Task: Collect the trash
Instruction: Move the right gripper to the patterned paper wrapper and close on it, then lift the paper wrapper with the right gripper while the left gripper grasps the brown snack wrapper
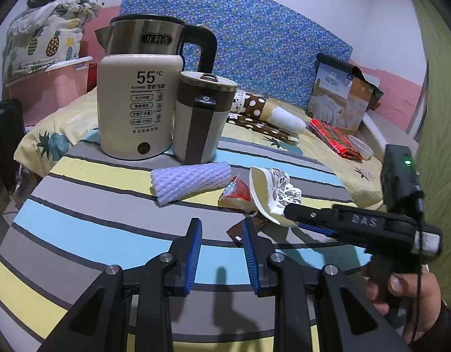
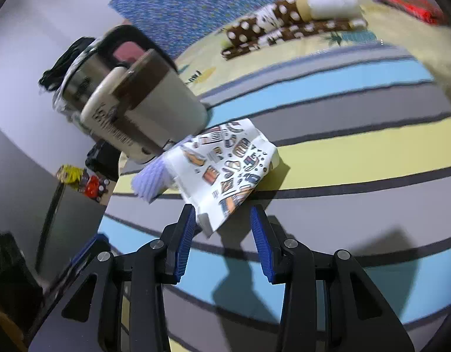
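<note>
Nearest in the left wrist view, the left gripper [image 1: 222, 242] hangs over the striped cloth [image 1: 108, 214] with its ribbed blue pads [image 1: 194, 252] parted and nothing between them; the tip of the right-hand pad overlaps a small dark brown wrapper [image 1: 235, 231] lying flat on the cloth, though whether it touches cannot be told. In the right wrist view the right gripper [image 2: 222, 230] also stands parted, and the lower corner of a crushed paper cup [image 2: 225, 173], white with printed orange and black patterns, reaches in between its pads [image 2: 262, 243] without being pinched. From the left view that cup [image 1: 272, 193] shows a cream inside and a flattened, folded wall, with the black right gripper [image 1: 293, 214] at its edge and a hand [image 1: 407, 293] on the grip. Four pieces of trash lie close together: the brown wrapper, the cup, a red and white crumpled packet [image 1: 235, 193] touching the cup, and a white foam net sleeve [image 1: 190, 183], ridged and tube-shaped. Behind them stand two smooth cylindrical vessels, a cream and steel kettle [image 1: 140, 99] and a smaller brown and cream mug [image 1: 202, 117] with a lid, side by side. Farthest is a blue flowered mattress [image 1: 255, 35] against the wall.
</note>
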Demonstrator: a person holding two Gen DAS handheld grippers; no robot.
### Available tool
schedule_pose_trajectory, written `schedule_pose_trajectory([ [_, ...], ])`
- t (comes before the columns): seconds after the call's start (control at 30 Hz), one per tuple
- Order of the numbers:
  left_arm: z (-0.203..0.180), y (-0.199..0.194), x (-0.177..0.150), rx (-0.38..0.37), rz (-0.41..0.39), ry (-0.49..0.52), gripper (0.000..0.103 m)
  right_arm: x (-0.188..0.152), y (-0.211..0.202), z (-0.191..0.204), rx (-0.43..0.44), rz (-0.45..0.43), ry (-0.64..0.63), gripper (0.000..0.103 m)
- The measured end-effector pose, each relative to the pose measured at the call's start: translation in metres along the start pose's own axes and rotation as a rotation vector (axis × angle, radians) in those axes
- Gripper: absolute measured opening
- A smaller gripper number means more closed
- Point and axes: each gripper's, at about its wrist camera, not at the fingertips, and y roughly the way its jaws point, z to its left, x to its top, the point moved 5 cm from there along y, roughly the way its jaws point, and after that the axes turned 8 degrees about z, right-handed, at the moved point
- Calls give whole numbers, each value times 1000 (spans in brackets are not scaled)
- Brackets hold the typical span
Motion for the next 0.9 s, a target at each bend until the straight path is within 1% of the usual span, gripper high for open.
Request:
schedule_pose_trajectory([
  [0.1, 3, 2, 1, -5, 4, -8, 28, 2, 5, -3, 25, 9, 36, 41],
  [0.13, 4, 3, 1, -3, 5, -9, 28, 3, 5, -2, 31, 4, 37, 30],
  [0.17, 4, 4, 1, -3, 6, -9, 28, 4, 5, 0, 18, -2, 28, 21],
  [0.2, 4, 4, 1, -3, 6, -9, 28, 3, 4, 0, 13, -6, 21, 17],
  [0.3, 2, 6, 2, 4, 10, 1, 28, 1, -6, 3, 0, -34, -9, 12],
  [0.4, -3, 11, 2, 6, 29, 23, 28, -4, -25, 3, -11, -63, -35, 12],
  [0.47, -9, 15, 3, 2, 45, 48, 33, -9, -39, -1, -29, -86, -46, 12],
  [0.53, -16, 19, 4, 3, 61, 69, 37, -16, -57, -7, -30, -107, -44, 12],
  [0.63, -27, 29, 8, 9, 89, 116, 42, -21, -73, -19, -59, -130, -43, 12],
  [0.67, -30, 33, 9, 11, 96, 130, 43, -28, -82, -24, -67, -135, -41, 11],
  [0.8, -39, 56, 12, 36, 137, 173, 43, -36, -91, -41, -83, -137, -26, 11],
  [0.87, -38, 69, 13, 47, 164, 180, 43, -29, -89, -49, -78, -133, -11, 12],
  [0.9, -37, 77, 14, 66, 176, 178, 43, -30, -90, -51, -77, -131, -8, 12],
])
